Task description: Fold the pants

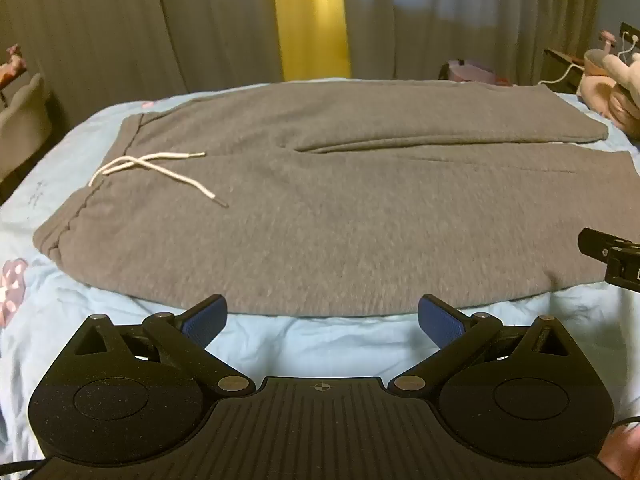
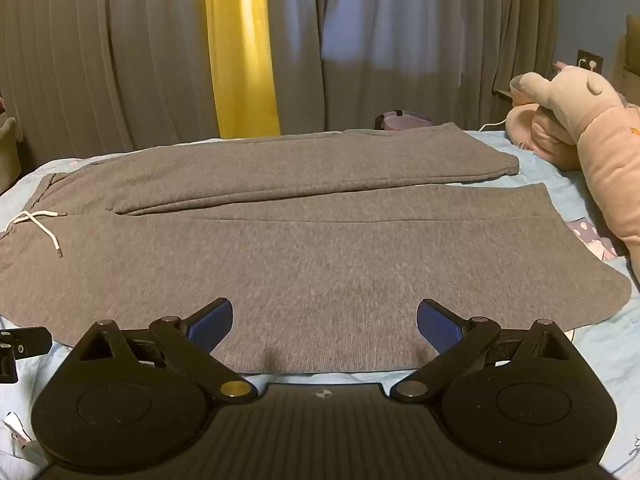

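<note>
Left gripper point(image 1: 322, 318) and right gripper point(image 2: 324, 322) spread apart, empty, low in frame. Pants point(image 2: 320, 240) flat on bed point(image 1: 320, 344), unfolded; every fold outstanding.

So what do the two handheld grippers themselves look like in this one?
The left gripper and right gripper look identical: matte black bodies, ribbed centre plate with a small crosshair mark, two round discs, silver pivot pins, and blue textured pads on the jaws. A thin black cable trails by the left one.
</note>
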Tool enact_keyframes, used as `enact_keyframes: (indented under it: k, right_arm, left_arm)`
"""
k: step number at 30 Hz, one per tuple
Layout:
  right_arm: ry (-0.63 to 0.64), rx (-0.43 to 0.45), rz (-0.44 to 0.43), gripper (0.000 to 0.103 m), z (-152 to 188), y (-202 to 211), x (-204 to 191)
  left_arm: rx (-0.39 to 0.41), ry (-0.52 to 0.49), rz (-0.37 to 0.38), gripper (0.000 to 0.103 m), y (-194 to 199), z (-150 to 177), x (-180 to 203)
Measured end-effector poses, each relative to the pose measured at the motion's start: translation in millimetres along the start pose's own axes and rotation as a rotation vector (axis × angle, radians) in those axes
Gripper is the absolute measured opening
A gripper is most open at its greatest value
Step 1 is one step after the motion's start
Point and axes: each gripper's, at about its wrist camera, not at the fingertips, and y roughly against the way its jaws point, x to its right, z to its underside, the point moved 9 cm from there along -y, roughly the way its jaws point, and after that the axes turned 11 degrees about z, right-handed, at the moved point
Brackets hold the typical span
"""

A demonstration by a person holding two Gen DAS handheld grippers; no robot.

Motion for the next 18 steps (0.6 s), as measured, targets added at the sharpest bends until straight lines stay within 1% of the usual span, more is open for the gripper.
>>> enact_keyframes:
  k: [13, 18]
  right_arm:
    - [-0.007, -0.003, 0.000, 0.099, -4.9, -2.0, -7.1]
    - [-0.008, -0.003, -0.006, 0.099, -1.1, -2.2, -2.2]
  left_arm:
    - [-0.002, 0.005, 0.003, 0.103, -1.3, -1.0, -0.1]
    - [-0.002, 0.016, 0.006, 0.103, -1.8, -0.8, -0.8]
